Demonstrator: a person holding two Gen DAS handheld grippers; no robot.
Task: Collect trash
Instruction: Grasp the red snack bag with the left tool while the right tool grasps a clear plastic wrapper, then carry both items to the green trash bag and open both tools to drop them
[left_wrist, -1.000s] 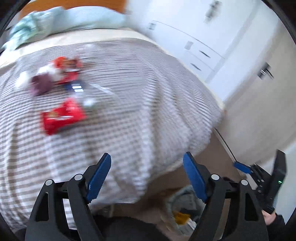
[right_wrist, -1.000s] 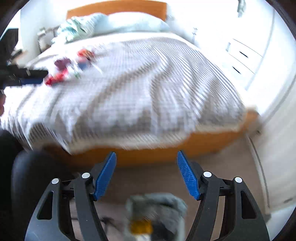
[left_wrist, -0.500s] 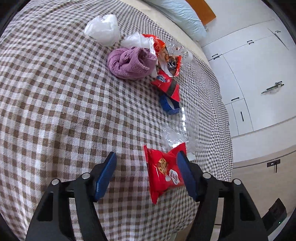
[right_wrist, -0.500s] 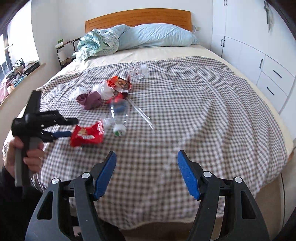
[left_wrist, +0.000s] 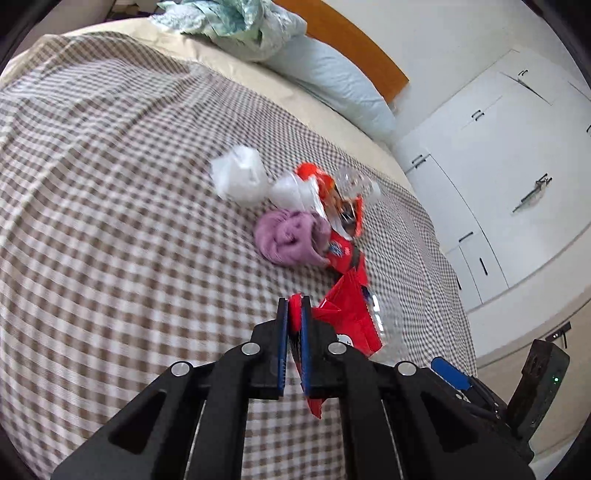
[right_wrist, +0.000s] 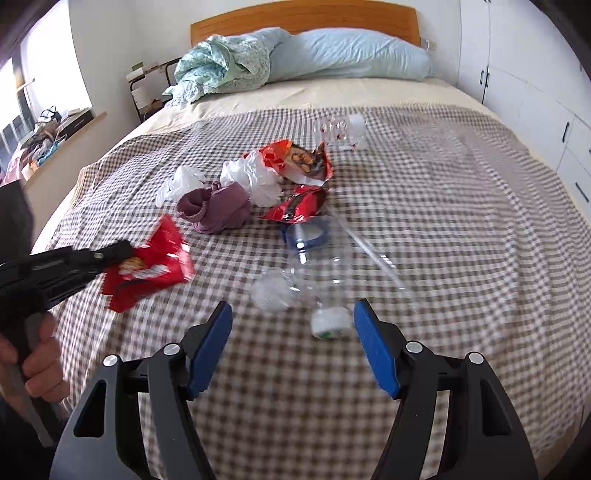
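While clamped, red wrapper (left_wrist: 347, 314) between fingers (left_wrist: 282, 332)

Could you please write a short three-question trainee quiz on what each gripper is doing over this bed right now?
1. True or false: the left gripper has its jaws closed on the red snack packet.
2. Which item lies nearest ahead of the open right gripper? A) the rolled purple cloth B) the clear plastic bottle with a white cap C) the crumpled white tissue
3. Fill in: the trash lies on a brown-and-white ____ bedspread.

Key: 1 true, its jaws have just been closing, with the packet between them; 2 B; 3 checked.
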